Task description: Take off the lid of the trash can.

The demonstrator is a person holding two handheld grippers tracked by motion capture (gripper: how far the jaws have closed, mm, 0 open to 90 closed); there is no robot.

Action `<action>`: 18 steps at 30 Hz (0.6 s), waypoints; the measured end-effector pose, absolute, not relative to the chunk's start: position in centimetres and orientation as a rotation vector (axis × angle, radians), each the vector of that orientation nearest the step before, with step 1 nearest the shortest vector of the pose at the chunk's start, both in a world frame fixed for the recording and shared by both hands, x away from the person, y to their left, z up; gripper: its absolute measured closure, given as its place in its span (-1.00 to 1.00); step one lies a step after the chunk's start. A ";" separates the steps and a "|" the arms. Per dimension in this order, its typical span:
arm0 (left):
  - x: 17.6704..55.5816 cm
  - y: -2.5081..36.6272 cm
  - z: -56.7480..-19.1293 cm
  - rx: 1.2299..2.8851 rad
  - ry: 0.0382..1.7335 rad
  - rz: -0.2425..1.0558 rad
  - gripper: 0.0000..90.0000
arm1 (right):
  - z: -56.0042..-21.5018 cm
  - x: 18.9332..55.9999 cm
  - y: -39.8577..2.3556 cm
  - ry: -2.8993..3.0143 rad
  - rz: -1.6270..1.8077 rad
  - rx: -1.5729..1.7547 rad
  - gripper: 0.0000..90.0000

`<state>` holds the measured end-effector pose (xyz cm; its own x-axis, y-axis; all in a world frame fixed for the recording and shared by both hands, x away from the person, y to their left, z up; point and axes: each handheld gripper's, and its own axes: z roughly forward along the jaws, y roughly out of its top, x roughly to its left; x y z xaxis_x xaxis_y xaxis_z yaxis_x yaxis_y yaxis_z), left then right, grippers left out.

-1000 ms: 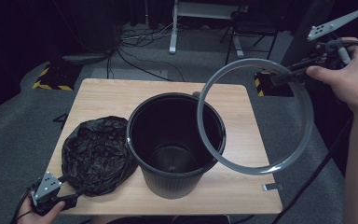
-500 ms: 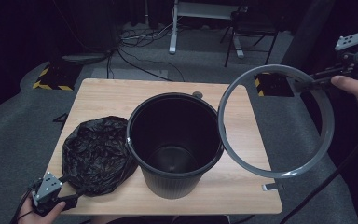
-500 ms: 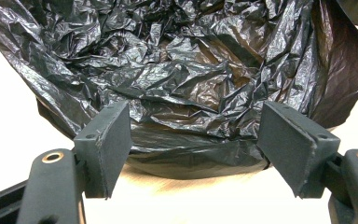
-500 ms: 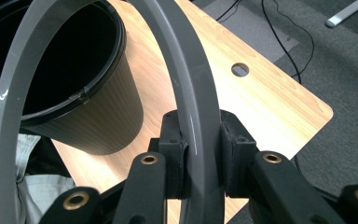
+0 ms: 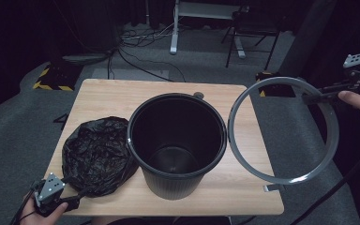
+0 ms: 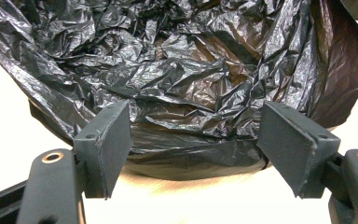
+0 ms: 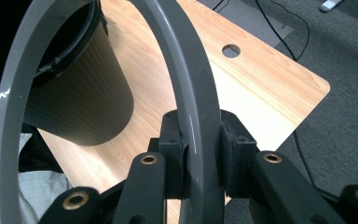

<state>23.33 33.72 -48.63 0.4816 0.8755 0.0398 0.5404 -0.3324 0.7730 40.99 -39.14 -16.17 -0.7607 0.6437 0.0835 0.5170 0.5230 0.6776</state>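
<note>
High view: your right gripper (image 5: 315,97) clamps ring (image 5: 283,179), off right of bin (image 5: 177,140); left gripper (image 6: 196,144) apart, facing bag (image 6: 186,70).

The ring (image 5: 281,133) at the right is plain grey. The bin (image 5: 177,143) in the middle is black, as is the crinkled, glossy bag (image 5: 96,157) at the near left. The worktop (image 5: 136,91) is pale wood grain.

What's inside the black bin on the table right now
The black bin looks empty: its dark inner wall and bare round bottom show. The near inner wall is hidden by the rim, and no bag lines it.
</note>
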 end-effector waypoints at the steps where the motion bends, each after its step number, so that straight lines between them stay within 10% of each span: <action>1: 23.3 33.7 -48.6 2.018 1.166 0.604 -0.42 | -16.7 41.0 -39.5 2.581 1.063 1.005 0.65; 18: 23.3 33.6 -48.4 2.020 1.164 0.620 -0.42 | -23.0 42.0 -40.9 2.615 1.025 1.104 0.65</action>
